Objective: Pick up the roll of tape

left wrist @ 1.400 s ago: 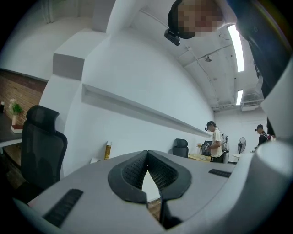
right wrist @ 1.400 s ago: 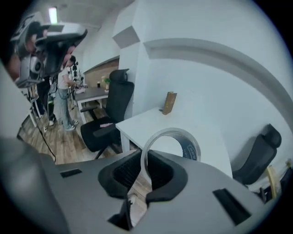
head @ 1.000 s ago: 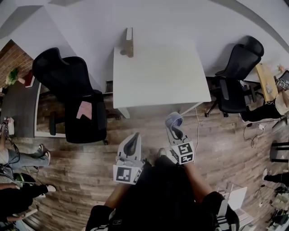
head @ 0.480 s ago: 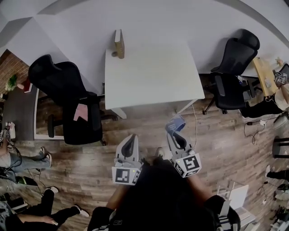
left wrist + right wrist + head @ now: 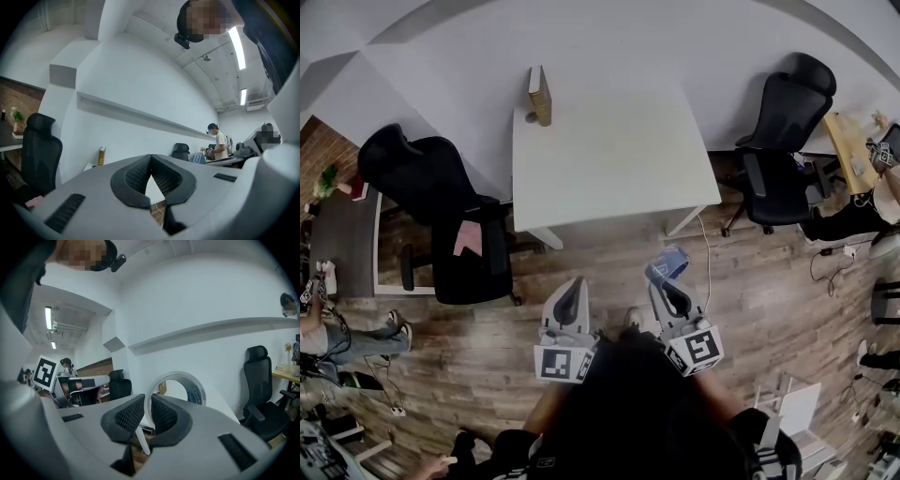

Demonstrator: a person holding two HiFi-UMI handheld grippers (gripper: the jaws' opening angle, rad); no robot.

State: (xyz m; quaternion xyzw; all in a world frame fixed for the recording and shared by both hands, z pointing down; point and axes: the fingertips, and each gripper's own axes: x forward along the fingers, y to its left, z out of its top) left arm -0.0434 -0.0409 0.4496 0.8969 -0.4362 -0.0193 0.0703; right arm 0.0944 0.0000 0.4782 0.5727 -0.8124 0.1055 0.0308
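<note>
A person's right gripper [image 5: 664, 283] is clamping its jaws on the wall of the roll of tape [image 5: 668, 262], holding it in the air over the wood floor [image 5: 478, 328], short of the white worktop [image 5: 619, 150]. The left gripper [image 5: 576, 286] is carrying nothing, its jaws together. With only the thin ring wall pinched, the roll is probably at risk of pivoting or slipping free. No containers are showing.

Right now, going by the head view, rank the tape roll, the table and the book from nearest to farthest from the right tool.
1. Tape roll: gripped in the right tool itself.
2. Table: ahead, across a strip of floor.
3. Book: standing at the table's far left corner.
</note>
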